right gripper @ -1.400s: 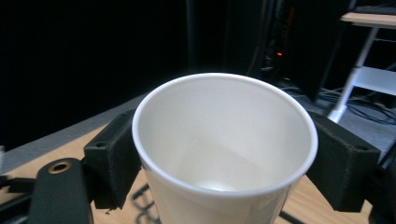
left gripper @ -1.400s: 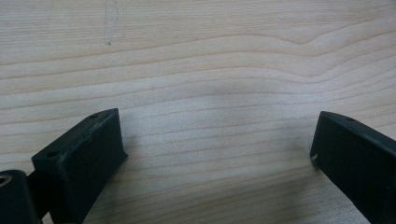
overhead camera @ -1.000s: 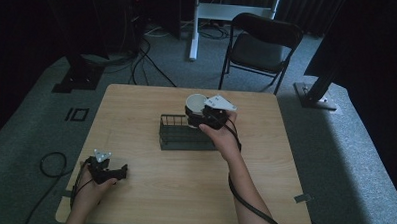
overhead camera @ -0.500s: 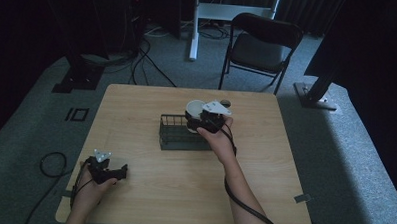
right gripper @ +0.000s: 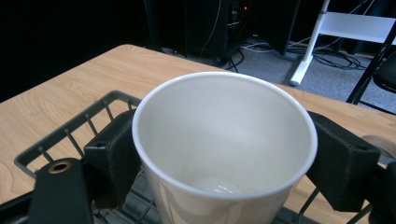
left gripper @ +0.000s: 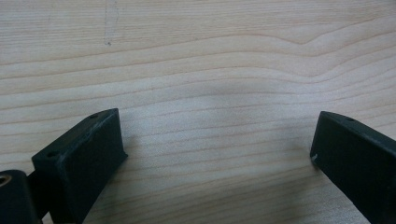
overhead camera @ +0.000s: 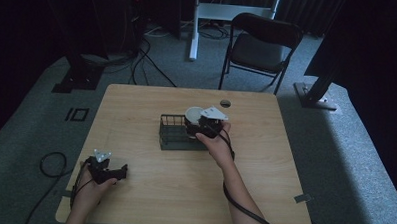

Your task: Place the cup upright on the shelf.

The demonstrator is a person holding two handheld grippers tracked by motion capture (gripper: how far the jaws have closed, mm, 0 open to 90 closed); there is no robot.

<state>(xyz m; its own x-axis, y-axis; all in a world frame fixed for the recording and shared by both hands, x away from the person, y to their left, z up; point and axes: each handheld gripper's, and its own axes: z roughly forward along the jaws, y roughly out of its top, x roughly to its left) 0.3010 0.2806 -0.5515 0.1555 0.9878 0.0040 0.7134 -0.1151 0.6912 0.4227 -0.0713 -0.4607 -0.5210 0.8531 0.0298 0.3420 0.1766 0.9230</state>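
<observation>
Paper cup is the thing in hand: white, empty, thin-walled, so by my reading very light and easy to crush or dent. It sits upright between the black jaws of the right tool, which press its sides just below the rim, over the right end of the dark wire basket on the tabletop. I cannot tell whether its base touches the basket floor. Gripping near the rim seems wise, since the rolled lip stiffens the wall there; a gentle squeeze should do. The left tool rests low near the tabletop's near-left corner, jaws spread wide over bare wood, holding nothing.
</observation>
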